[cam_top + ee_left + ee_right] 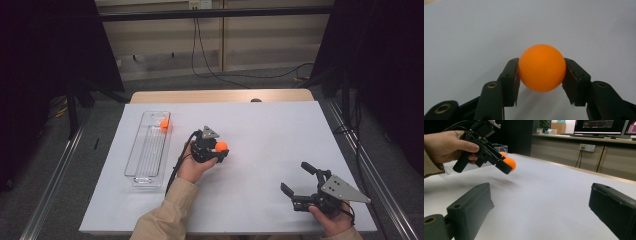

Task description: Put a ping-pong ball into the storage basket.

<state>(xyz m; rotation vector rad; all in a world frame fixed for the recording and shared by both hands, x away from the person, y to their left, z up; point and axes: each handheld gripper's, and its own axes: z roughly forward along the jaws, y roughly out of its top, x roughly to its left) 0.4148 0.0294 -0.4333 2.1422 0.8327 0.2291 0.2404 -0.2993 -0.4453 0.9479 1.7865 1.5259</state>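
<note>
We see the left gripper (218,150) near the middle of the counter (270,125), a little toward its left edge, with its fingers (510,80) closed on an orange ball (221,146). In the left gripper view the two black pads press on either side of that ball (541,68), which sits between their tips with the white surface behind it. From the right gripper view the ball (510,163) hangs clear above the counter, held at the end of the left gripper (507,166), which slants down from the left hand (446,145).

A second orange ball (164,125) lies at the far end of a clear plastic tray (145,170), which runs lengthwise along the left edge of the counter, just beside the left hand (192,167).

The right gripper (297,181) rests near the front right corner of the counter, held in the right hand (332,217). Its fingers (471,205) stand wide apart with nothing between them, well apart from the held ball.
</note>
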